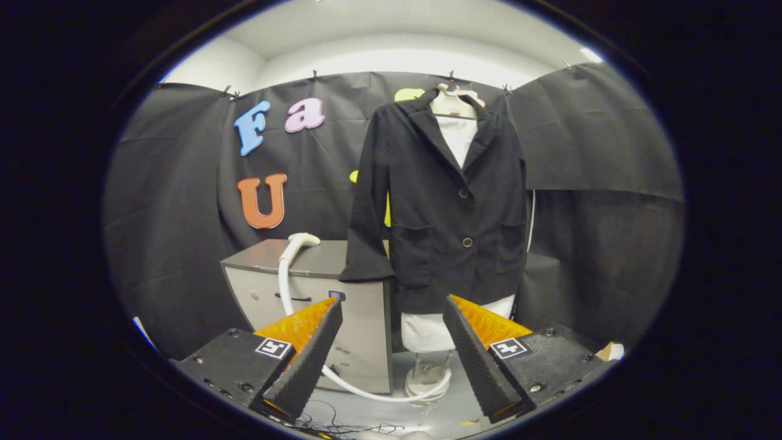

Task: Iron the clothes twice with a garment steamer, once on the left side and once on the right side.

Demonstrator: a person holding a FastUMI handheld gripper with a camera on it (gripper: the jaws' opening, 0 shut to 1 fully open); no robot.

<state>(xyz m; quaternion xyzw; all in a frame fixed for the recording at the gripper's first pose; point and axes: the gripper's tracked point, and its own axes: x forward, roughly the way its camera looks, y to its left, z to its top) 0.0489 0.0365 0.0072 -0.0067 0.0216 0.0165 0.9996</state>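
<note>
Gaping wide, the gripper (pixel 391 342) holds nothing at lower centre. Beyond it, centre frame, a black jacket (pixel 446 201) hangs buttoned over a white mannequin. Steamer head (pixel 302 239) rests on grey cabinet (pixel 317 287), centre-left; its hose (pixel 366 391) partly hidden behind the fingers.

Grey cabinet (pixel 317 287), steamer head (pixel 302 240) on top

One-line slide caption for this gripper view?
Open gripper faces a black blazer on a mannequin; steamer head rests on a cabinet.

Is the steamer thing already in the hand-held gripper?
No, the hand-held gripper is open with nothing between its fingers, and the steamer head rests on the grey cabinet beyond them, beside the black jacket.
</note>
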